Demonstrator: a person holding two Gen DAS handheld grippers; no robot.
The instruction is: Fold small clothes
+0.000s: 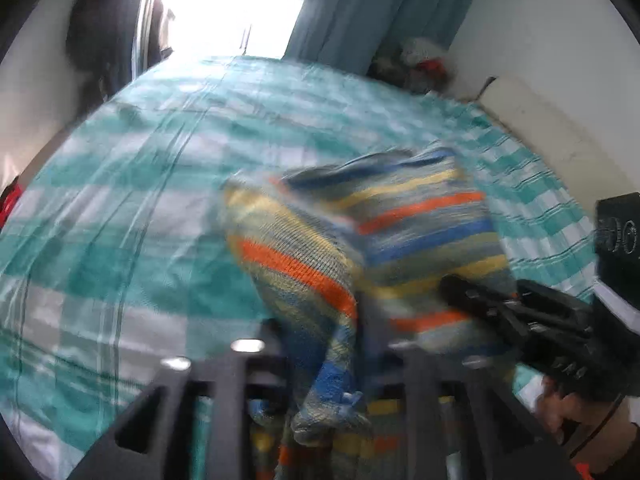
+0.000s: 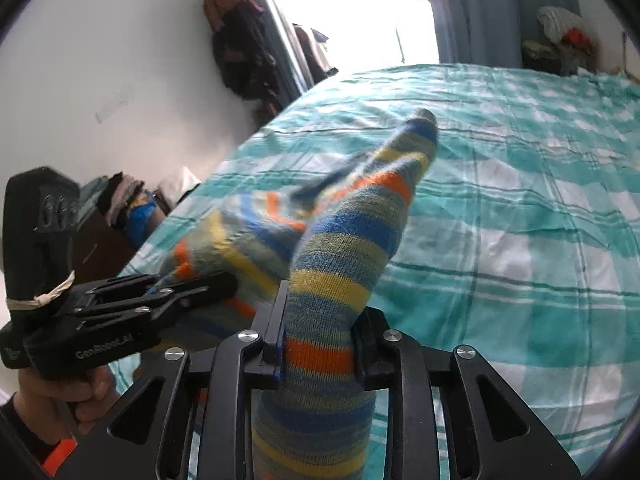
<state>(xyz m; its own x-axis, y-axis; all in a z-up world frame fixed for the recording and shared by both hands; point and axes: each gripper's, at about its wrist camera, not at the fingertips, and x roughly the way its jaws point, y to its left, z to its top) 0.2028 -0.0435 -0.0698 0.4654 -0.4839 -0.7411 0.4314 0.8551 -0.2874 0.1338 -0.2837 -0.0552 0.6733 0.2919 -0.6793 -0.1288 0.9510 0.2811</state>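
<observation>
1. two grippers, both on one striped sock (image 2: 344, 240). right gripper (image 2: 320, 344) jaws clamp the sock between them at 6 o'clock of the right wrist view; fingers (image 2: 276, 332) press the knit on both sides, an orange band sitting right in the pinch.
2. left gripper (image 1: 320, 364) in its own view: sock fabric hangs between the fingers at 6 o'clock, heavy blur, pads look closed on the fabric. in the right wrist view the same gripper comes in from 8 o'clock, its tip against the other end of the sock.
3. sock is blue, yellow, orange and grey-green stripes, lifted off the bed, stretched up toward 12 o'clock from the right jaws, with a second part running toward 9 o'clock to the left gripper.
4. a hand (image 2: 76, 396) holds the left gripper handle at 8 o'clock in the right view; a hand (image 1: 568, 412) on the right gripper shows at 4 o'clock in the left view.
5. under it all a bed with a teal and white checked sheet (image 2: 520, 220), wrinkled.
6. further out: bright window (image 2: 352, 4) at 12 o'clock, blue curtain (image 1: 360, 8), white wall (image 2: 100, 60), dark clothes hanging (image 2: 240, 52) at 11 o'clock, pile of clothes (image 2: 560, 40) at 1 o'clock.
</observation>
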